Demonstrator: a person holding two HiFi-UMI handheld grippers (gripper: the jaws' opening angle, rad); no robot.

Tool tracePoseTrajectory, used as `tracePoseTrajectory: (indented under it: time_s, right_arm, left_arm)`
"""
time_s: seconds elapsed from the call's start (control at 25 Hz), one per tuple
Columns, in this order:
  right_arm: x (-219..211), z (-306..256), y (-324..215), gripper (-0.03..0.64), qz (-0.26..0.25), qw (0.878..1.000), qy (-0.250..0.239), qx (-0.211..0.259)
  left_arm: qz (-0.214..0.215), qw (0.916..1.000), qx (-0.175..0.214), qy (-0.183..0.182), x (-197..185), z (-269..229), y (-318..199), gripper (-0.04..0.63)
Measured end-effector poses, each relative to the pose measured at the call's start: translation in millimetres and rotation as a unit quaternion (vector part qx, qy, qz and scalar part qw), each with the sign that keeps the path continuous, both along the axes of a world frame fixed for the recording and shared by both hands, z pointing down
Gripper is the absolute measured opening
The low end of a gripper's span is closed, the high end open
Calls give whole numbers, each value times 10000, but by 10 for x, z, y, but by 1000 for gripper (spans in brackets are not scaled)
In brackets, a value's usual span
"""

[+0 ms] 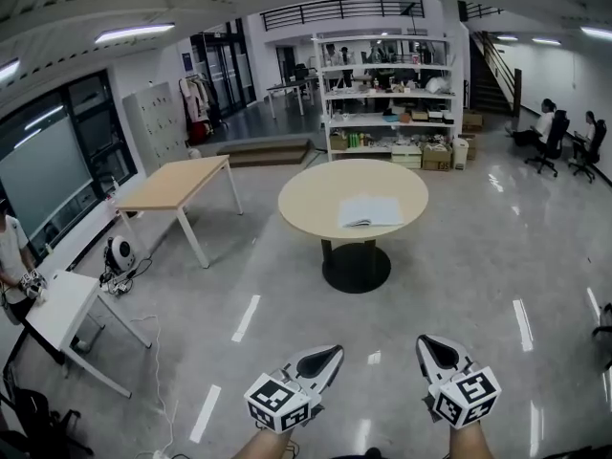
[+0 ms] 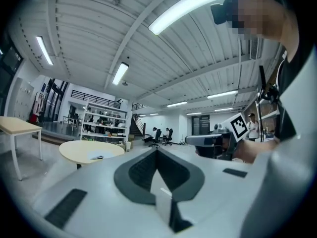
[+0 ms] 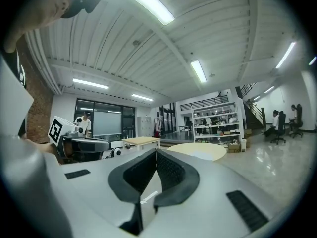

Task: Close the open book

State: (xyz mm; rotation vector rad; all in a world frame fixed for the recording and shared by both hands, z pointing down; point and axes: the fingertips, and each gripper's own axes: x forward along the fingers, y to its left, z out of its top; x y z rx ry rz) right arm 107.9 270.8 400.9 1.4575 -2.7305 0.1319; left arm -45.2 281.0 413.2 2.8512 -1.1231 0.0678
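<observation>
Shelving unit (image 1: 387,94): is standing against the far wall, behind the round table, with boxes and small goods filling its shelves.
Round table (image 1: 306,199): is standing on its single dark pedestal in the middle of the shiny floor, well apart from both grippers.
Wooden table (image 1: 177,182): is sitting to the left of the round table.
Open book (image 1: 370,210): is lying flat with its pages up on the round table, just right of the middle and towards the near edge; nothing is touching it.
Left gripper (image 1: 335,351): is pointing level towards the round table, its jaws meeting at the tips with nothing between them.
Right gripper (image 1: 424,340): is pointing the same way beside the left one, its jaws pressing together and empty.
</observation>
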Motion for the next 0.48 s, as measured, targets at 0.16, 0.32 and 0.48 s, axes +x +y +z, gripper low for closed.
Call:
tracePoseTrajectory:
  time_s: [0.16,0.32,0.48]
  right_arm:
    - [221,19,-522,-1,-79,9999,85,29]
    - [317,124,-1077,0,-136,9998,40,-169]
    - [336,265,-1632,0,-131,9996,96,-224]
  left_arm:
    - [-84,9999,-55,-63,223,-1,-496,-8]
    - [-72,9999,-38,-141,341,-18,-994,-8]
    - [-43,9998,-134,-131,388,133,-1551,-8]
